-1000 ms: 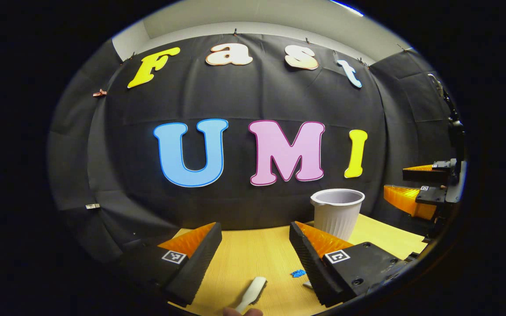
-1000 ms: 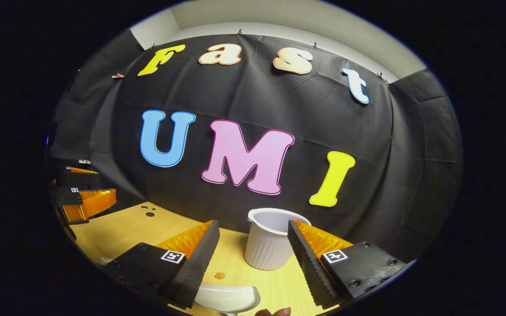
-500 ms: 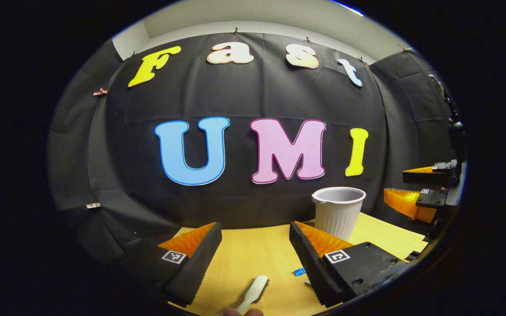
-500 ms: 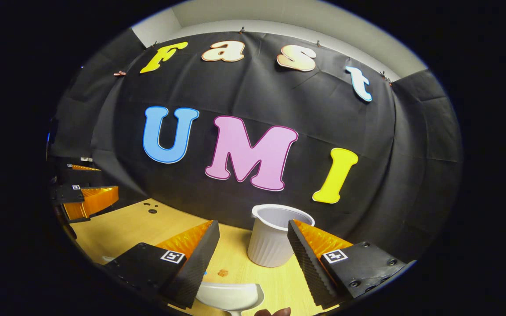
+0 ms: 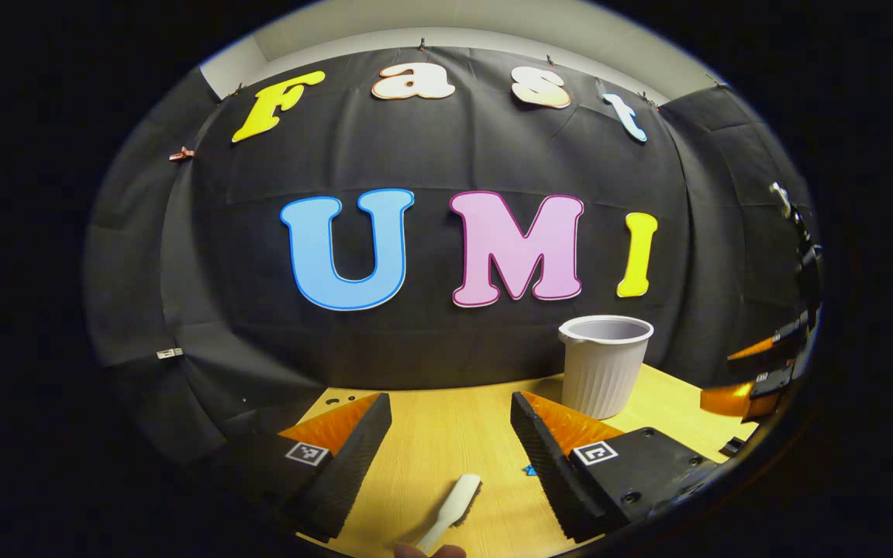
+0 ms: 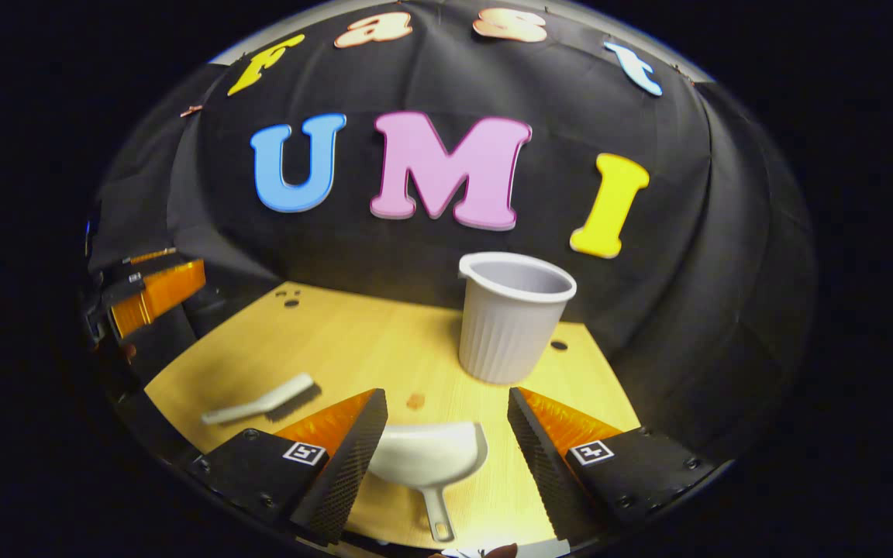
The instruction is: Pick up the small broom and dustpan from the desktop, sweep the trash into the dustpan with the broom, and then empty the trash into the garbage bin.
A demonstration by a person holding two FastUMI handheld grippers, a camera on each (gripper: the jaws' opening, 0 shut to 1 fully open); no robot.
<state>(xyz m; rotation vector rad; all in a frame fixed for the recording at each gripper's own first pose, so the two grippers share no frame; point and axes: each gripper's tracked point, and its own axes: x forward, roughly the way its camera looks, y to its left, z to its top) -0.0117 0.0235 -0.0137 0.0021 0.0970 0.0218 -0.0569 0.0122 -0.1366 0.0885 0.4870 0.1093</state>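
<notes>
Right gripper [image 6: 446,449] hangs with its fingers spread wide, gripping nothing; between them on the yellow wooden desktop [image 6: 353,341] lies the small white plastic dustpan [image 6: 427,461], thin handle pointing back toward the camera; it looks light, stiff and smooth, so likely slippery, and that narrow handle is the place to pinch. Left gripper [image 5: 450,434] is just as wide and empty, the little white dark-bristled broom [image 5: 454,508] lying just below its fingers; light too, best taken by the rigid handle. The right gripper view gives the whole broom and a brown scrap [image 6: 415,401] before the white ribbed plastic bin [image 6: 512,322]; the left gripper view adds a blue scrap [image 5: 529,470].
</notes>
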